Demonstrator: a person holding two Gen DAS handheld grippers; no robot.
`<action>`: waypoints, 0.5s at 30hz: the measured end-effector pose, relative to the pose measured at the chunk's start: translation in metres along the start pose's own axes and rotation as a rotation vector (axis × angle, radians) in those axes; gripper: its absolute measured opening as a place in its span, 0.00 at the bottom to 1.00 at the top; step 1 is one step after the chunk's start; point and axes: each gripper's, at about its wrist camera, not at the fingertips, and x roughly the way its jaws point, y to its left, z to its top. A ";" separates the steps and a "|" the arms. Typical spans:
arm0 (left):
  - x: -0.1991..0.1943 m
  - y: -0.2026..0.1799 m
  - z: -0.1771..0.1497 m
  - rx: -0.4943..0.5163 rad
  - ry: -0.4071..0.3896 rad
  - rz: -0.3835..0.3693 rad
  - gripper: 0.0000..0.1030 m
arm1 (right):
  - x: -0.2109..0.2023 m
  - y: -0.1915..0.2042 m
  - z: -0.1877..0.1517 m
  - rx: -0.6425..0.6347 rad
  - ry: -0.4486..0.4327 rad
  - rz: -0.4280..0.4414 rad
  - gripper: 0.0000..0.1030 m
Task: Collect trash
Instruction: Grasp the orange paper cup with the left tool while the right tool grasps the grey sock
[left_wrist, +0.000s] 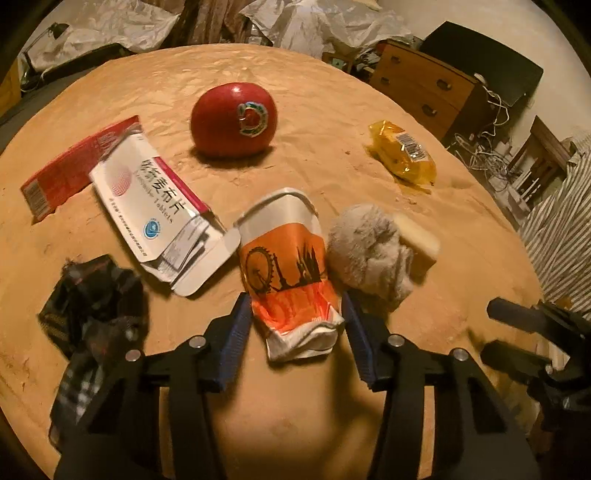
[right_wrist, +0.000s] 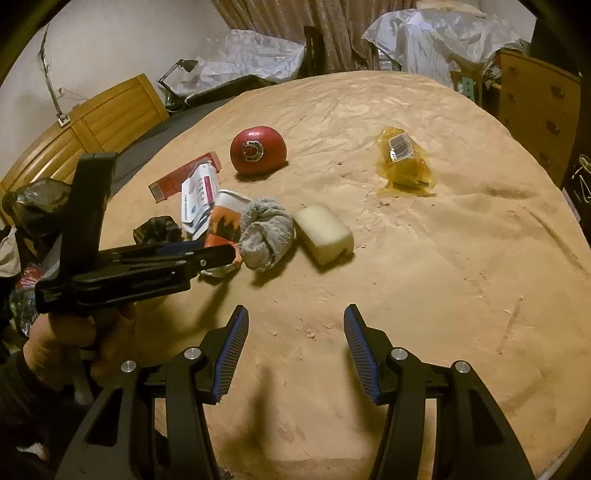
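round table under tan cloth; crushed orange paper cup lying near front edge, between tablet box and grey rag. left gripper pads flank cup's crumpled end (contact unclear). right gripper wide, empty.

Left wrist view: I looked down steeply along the left gripper, close over the crushed paper cup on the tan tablecloth
Right wrist view: I looked down from farther back along the right gripper, over bare cloth, the left gripper entering at my left
Facing: both pointed across the table toward the curtains
Shared: apple, yellow wrapper, grey rag, sponge, pill box
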 end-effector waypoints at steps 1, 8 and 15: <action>-0.004 0.001 -0.003 0.004 -0.003 -0.002 0.46 | 0.001 0.000 0.000 0.002 -0.001 0.005 0.55; -0.041 0.012 -0.048 0.013 0.047 -0.030 0.47 | 0.007 0.012 0.008 0.002 -0.005 0.062 0.55; -0.034 0.010 -0.044 0.004 0.049 -0.013 0.58 | 0.044 0.017 0.040 0.109 0.041 0.095 0.55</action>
